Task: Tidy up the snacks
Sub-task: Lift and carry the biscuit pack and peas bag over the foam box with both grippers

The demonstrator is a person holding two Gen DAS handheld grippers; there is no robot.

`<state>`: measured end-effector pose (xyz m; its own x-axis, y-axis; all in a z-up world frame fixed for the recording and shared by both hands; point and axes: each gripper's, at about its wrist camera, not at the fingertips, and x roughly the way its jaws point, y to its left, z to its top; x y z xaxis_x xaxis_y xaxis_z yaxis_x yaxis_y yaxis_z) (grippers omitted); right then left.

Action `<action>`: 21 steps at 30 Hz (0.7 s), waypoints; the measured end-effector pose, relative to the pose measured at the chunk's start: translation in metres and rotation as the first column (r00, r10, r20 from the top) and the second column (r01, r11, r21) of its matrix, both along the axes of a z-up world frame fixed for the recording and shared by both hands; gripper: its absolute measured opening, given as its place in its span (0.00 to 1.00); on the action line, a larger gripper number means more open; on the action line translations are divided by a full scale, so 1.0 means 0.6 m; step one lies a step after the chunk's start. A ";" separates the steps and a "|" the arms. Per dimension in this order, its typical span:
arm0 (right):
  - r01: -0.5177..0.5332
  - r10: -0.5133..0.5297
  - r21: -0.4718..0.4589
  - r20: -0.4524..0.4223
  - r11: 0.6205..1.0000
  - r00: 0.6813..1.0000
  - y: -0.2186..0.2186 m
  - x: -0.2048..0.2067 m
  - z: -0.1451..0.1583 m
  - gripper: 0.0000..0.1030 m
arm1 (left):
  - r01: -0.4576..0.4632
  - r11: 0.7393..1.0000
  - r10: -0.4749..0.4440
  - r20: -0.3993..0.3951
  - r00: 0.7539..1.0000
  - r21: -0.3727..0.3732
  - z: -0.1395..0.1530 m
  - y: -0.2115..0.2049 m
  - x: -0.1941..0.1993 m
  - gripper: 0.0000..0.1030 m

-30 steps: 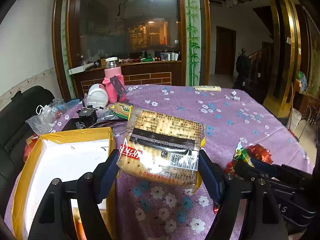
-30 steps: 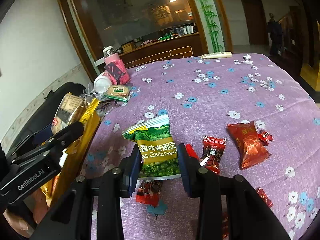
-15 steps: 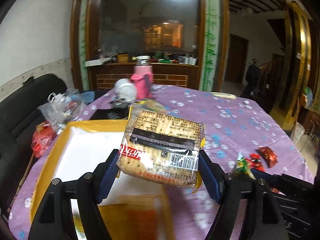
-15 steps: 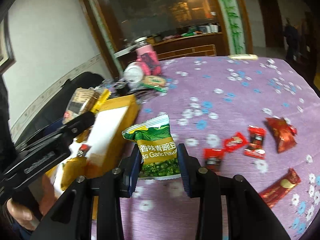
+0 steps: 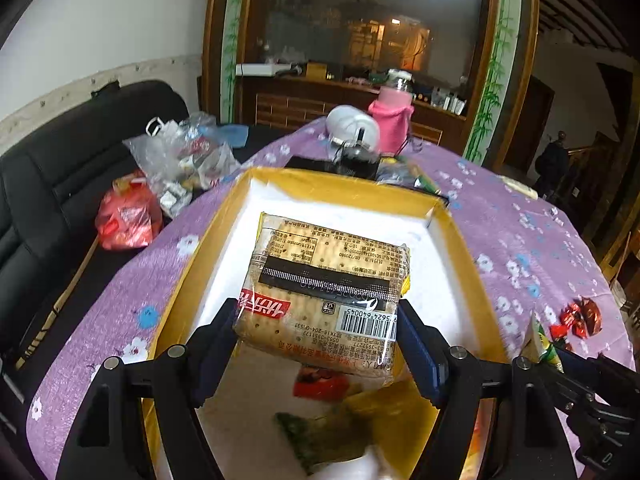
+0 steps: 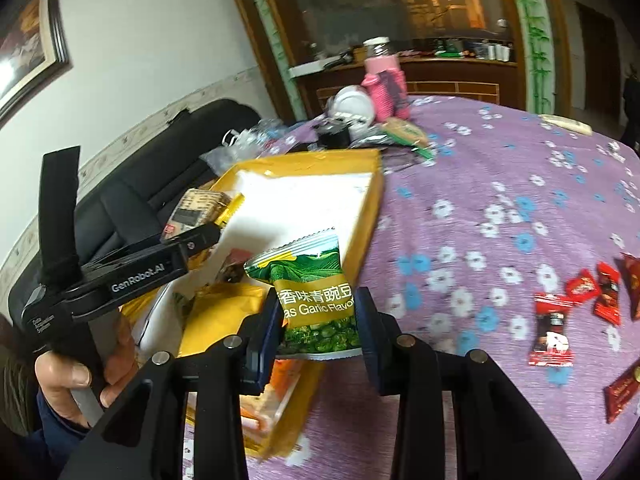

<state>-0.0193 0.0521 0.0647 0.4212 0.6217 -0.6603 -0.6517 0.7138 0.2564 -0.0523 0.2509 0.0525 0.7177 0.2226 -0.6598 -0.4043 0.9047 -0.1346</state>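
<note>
Your left gripper [image 5: 320, 328] is clamped on the cracker packet [image 5: 326, 292], held flat with its long axis running across the jaws, and it hangs directly over the white floor of the yellow box [image 5: 452, 240]. The drop point lies straight below, so the left is the nearer of the two and its release looks like a simple downward one. The packet's long side lies across the box's width, and it appears to fit between the side walls with room on both sides. Beneath and toward you, other wrappers already sit in the near end of the box, so the clear floor is the far half, ahead of the packet. Your right gripper [image 6: 318, 320] is closed on the garlic green pea bag [image 6: 310, 284], held upright, and it sits just at the box's right wall [image 6: 370, 216], not yet over the interior; the box lies to its left. Red candies [image 6: 580, 300] remain scattered on the purple floral tablecloth [image 6: 500, 184] to the right, well apart from the box.
</note>
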 end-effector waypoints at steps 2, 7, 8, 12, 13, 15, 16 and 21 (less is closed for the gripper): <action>-0.023 0.023 -0.018 0.000 1.000 1.000 0.018 -0.005 -0.007 0.34 | 0.008 0.999 -0.008 -0.009 1.000 -0.036 -0.006 0.008 -0.001 0.78; -0.054 0.058 -0.075 0.052 0.996 0.997 0.053 -0.022 -0.011 0.34 | 0.014 1.000 -0.014 -0.021 1.000 -0.017 -0.009 -0.003 0.003 0.78; -0.058 0.063 -0.085 0.059 0.995 0.996 0.060 -0.026 -0.013 0.34 | 0.018 1.000 -0.018 -0.032 0.999 -0.009 -0.011 -0.006 0.005 0.78; -0.073 0.083 -0.133 0.074 0.988 0.994 0.084 -0.036 -0.028 0.34 | 0.021 1.000 -0.021 -0.044 0.999 0.001 -0.014 -0.007 0.006 0.78; -0.082 0.092 -0.140 0.068 0.987 0.993 0.089 -0.037 -0.033 0.34 | 0.016 1.000 -0.016 -0.046 0.999 0.000 -0.014 -0.005 0.006 0.78; -0.100 0.107 -0.133 0.043 0.986 0.993 0.096 -0.039 -0.040 0.34 | 0.017 1.000 -0.017 -0.049 0.999 -0.007 -0.016 -0.002 0.007 0.78; -0.110 0.117 -0.127 0.044 0.986 0.992 0.099 -0.042 -0.040 0.34 | 0.016 1.000 -0.017 -0.053 0.998 -0.008 -0.016 -0.002 0.008 0.78; -0.122 0.127 -0.115 0.037 0.986 0.991 0.105 -0.045 -0.041 0.34 | 0.017 1.000 -0.017 -0.061 0.998 -0.007 -0.018 -0.002 0.011 0.78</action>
